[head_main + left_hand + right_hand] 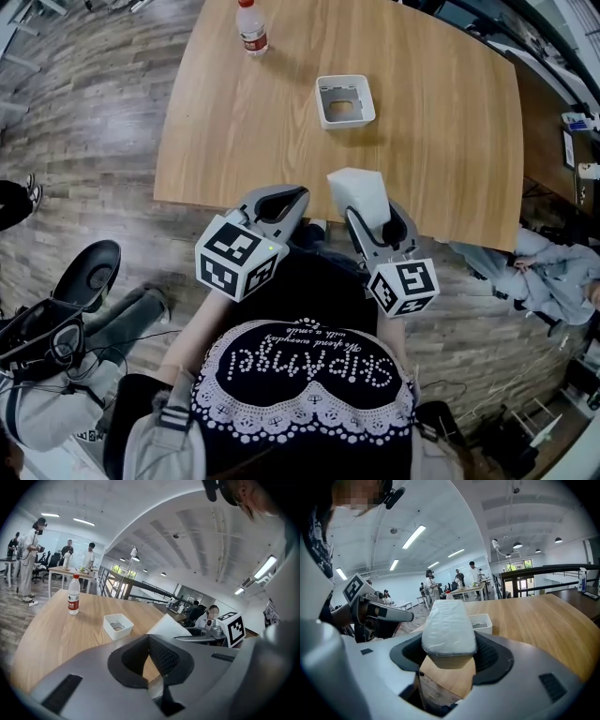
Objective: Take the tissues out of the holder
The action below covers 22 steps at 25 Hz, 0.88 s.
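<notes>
From the head view, the tissues [358, 192] are already out of the holder [345, 100]. The holder stands open and alone near the middle of the tabletop [441, 141], with a bottle [251, 28] by the far edge. The right gripper [372, 214] carries the white pack just over the near edge, close to the person's body. The left gripper [279, 202] is level with it and just beside it. What remains, I judge, is to set the pack down flat on bare wood well apart from the holder, then loosen the grip only once it rests.

In the left gripper view, the left gripper's jaws stand slightly apart in a narrow V with nothing between them. It is pointed across the table toward the holder [117, 625] and tilted a little upward.

In the right gripper view, the jaws are closed on the lower end of the soft, wrapped pack [448, 625], which stands up past the tips and leans toward the holder [482, 620]. A gentle squeeze is enough, since harder pressure would likely crush the pack. The right gripper is held roughly level, aimed along the tabletop.
</notes>
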Each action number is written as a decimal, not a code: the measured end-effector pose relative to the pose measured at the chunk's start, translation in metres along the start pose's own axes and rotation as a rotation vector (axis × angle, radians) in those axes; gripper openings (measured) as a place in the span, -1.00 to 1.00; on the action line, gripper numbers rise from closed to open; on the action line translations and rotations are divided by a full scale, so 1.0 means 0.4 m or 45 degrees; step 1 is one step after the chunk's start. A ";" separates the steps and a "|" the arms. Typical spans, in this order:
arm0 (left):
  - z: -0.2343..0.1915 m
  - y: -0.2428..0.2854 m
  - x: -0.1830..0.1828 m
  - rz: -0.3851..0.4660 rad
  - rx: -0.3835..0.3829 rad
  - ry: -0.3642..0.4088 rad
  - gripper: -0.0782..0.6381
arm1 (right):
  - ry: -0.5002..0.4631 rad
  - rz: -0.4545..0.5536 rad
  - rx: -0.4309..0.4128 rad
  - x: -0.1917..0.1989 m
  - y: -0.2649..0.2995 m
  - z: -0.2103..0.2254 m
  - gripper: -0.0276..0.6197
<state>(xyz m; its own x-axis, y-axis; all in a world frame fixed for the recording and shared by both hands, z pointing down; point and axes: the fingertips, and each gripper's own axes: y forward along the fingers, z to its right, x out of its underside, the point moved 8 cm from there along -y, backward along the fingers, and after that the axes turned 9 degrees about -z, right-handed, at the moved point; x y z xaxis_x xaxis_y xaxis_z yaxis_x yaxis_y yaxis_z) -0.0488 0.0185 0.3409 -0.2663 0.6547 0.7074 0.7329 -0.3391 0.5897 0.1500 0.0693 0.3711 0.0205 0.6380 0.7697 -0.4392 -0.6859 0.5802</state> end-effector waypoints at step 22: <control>0.000 0.002 0.013 0.005 -0.003 -0.027 -0.76 | 0.047 0.014 -0.077 0.010 0.004 -0.002 -0.04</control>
<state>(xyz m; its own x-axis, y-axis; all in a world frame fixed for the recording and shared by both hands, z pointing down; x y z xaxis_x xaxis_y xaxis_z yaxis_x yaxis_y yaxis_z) -0.0494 0.0214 0.3450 -0.2500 0.6673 0.7016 0.7327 -0.3434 0.5876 0.1489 0.0710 0.3749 -0.0174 0.6442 0.7647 -0.4928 -0.6709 0.5540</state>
